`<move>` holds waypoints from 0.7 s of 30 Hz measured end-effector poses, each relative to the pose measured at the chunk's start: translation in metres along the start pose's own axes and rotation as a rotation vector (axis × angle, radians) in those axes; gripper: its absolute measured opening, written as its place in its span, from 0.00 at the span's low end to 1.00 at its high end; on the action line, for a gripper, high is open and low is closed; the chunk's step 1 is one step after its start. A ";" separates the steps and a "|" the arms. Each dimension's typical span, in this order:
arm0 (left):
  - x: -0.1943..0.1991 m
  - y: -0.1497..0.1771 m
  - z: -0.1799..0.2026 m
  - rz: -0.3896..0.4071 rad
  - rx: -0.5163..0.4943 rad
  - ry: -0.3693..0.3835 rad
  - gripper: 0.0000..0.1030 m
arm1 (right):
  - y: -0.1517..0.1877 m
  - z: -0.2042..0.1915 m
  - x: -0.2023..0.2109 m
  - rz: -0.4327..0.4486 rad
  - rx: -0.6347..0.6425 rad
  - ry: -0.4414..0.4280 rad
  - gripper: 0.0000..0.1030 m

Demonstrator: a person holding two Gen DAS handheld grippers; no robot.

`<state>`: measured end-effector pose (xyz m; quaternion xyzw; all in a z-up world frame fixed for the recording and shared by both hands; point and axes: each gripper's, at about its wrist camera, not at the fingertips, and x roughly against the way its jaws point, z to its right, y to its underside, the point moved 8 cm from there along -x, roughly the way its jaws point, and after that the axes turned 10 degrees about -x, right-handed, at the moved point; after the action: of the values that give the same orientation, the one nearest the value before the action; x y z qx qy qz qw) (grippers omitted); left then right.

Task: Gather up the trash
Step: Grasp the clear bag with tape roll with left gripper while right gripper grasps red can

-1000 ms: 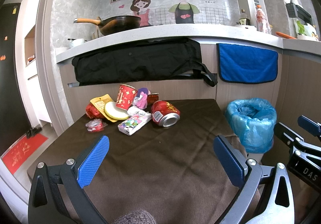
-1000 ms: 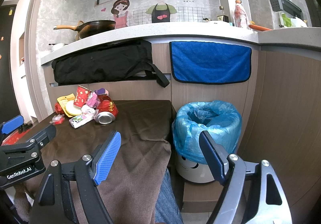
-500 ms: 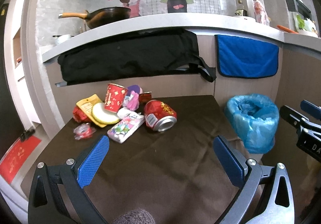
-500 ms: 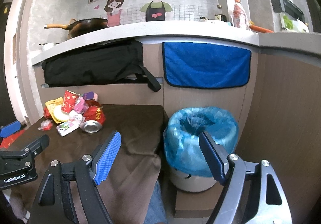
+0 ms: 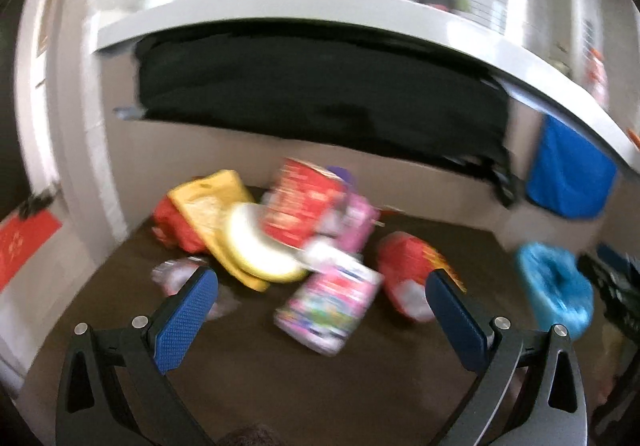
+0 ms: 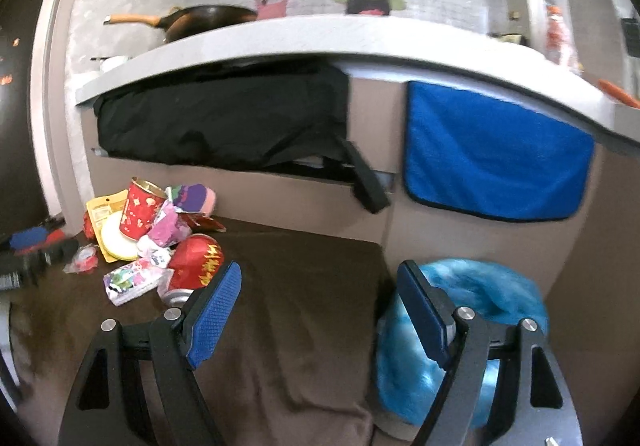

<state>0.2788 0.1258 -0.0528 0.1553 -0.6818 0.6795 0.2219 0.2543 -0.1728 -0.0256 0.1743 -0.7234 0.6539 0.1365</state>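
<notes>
Closer now than half a second ago, our left tongs have advanced on the trash pile, which fills far more of the left wrist view than it did, though that view is smeared by motion. Both pairs of tongs stand wide open and hold nothing.

We see the pile on the brown cloth of the desk, toward its far left corner against the cabinet front. Nearest our left tongs lies a pink-and-white printed packet, roughly between the two blue pads. Just right of it lies a red can on its side, its open end facing us. Behind the packet stands a red paper cup, tilted, with a pale yellow lid leaning at its foot and a yellow pouch beside that. A small clear wrapper sits apart at the left, just by the left pad.

Our right tongs hover over the desk's right edge — the pile well to their left. Off the desk's right end stands a bin lined with a blue bag, partly behind the right finger. On the cabinet front above hang a black apron and a blue towel.
</notes>
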 end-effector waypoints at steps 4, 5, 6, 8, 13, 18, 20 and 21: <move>-0.026 0.005 -0.059 -0.057 0.084 -0.032 1.00 | -0.003 -0.022 -0.032 -0.040 0.028 -0.042 0.75; -0.031 0.009 -0.069 -0.071 0.099 -0.031 1.00 | -0.003 -0.029 -0.040 -0.055 0.034 -0.059 0.75; -0.037 0.014 -0.079 -0.087 0.114 -0.028 0.99 | -0.001 -0.033 -0.045 -0.067 0.041 -0.067 0.75; -0.048 0.027 -0.095 -0.126 0.126 -0.031 0.99 | 0.001 -0.042 -0.057 -0.086 0.066 -0.075 0.75; -0.076 0.055 -0.111 -0.243 0.130 -0.047 0.81 | 0.014 -0.056 -0.080 -0.132 0.103 -0.086 0.75; -0.097 0.064 -0.124 -0.291 0.149 -0.057 0.81 | 0.027 -0.061 -0.095 -0.179 0.112 -0.098 0.75; -0.106 0.067 -0.125 -0.318 0.169 -0.053 0.81 | 0.029 -0.062 -0.098 -0.186 0.116 -0.097 0.75; -0.112 0.069 -0.125 -0.342 0.175 -0.050 0.77 | 0.029 -0.064 -0.100 -0.189 0.120 -0.096 0.75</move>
<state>0.3503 0.2416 -0.1724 0.3045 -0.5892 0.6845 0.3027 0.3296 -0.0997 -0.0876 0.2810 -0.6689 0.6713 0.1520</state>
